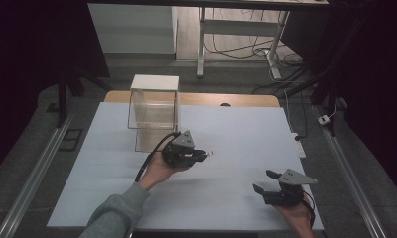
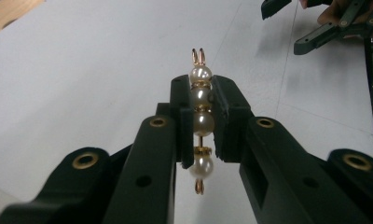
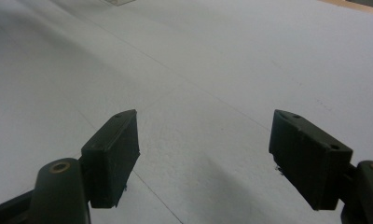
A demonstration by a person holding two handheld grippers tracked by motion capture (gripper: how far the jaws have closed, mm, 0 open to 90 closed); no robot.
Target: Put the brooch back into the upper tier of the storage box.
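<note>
High view puts your left gripper point(image 1: 202, 155) above the middle of the white table point(image 1: 236, 129), clamped on a pearl hair clip point(image 1: 210, 153) that juts out of its tip toward the right edge. Left gripper view shows the clip point(image 2: 201, 122) standing upright between the two pads, pinched about its middle. You can count four pearls on it, with gold spacers between them, a gold double loop at the top and a small gold ring at the bottom; two pearls sit between the pads, one rises above them and one hangs below.

Just behind your left hand point(image 1: 159, 168), toward the far edge, stands one clear box point(image 1: 153, 106) with a white top, close to the gripper's back but not touching it. Nothing lies on the surface between the clip and your right gripper point(image 1: 267, 182), which rests near the near right corner with its jaws spread wide and nothing between them. Right gripper view confirms this, with bare white surface point(image 3: 198, 70) showing beyond its pads point(image 3: 111, 156).
</note>
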